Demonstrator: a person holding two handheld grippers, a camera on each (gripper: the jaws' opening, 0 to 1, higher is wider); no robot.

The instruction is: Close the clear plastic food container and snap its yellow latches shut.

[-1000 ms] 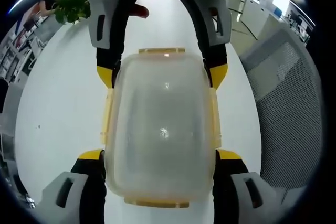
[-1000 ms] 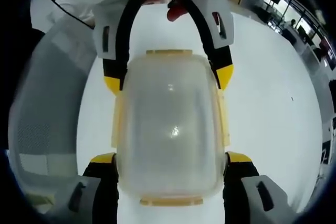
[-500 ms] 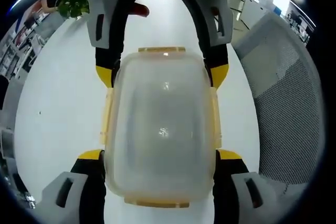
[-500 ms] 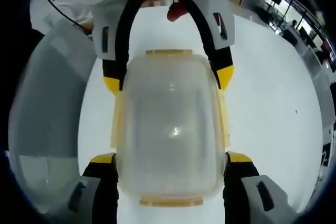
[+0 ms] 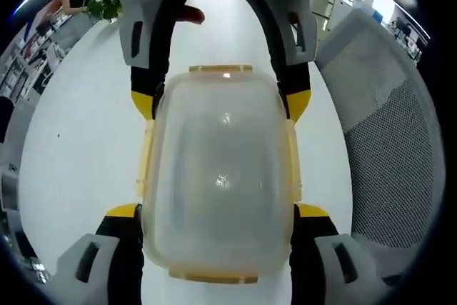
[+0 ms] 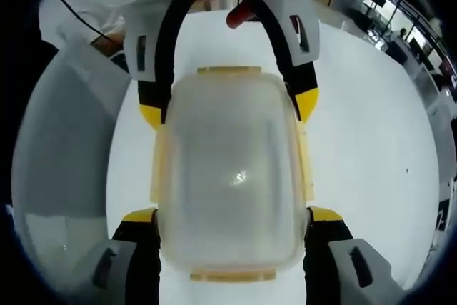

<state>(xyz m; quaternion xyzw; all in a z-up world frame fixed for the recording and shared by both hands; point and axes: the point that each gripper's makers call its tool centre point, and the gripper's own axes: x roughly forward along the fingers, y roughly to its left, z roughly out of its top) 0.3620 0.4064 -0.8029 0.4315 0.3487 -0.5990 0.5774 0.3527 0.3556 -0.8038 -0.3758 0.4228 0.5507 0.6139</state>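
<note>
The clear plastic food container [image 5: 221,169] has its lid on, and yellow latches [image 5: 293,158] lie along its edges. It is held between both grippers from opposite ends. In the left gripper view my left gripper [image 5: 218,212] is shut on the near end, its yellow-tipped jaws pressing both long sides. The right gripper [image 5: 220,103] grips the far end the same way. In the right gripper view the container [image 6: 230,176] sits between my right gripper [image 6: 233,216] below and the left gripper [image 6: 228,108] above. I cannot tell whether the latches [image 6: 305,162] are snapped.
A white table [image 5: 78,148] lies under the container. A grey mesh chair [image 5: 389,141] stands at the right in the left gripper view and, as the chair [image 6: 57,162], at the left in the right gripper view. A green plant [image 5: 106,1] and a finger [image 5: 187,13] are at the top.
The background has slid a little in both views, so the cameras have turned slightly. Both grippers keep the same hold on the container.
</note>
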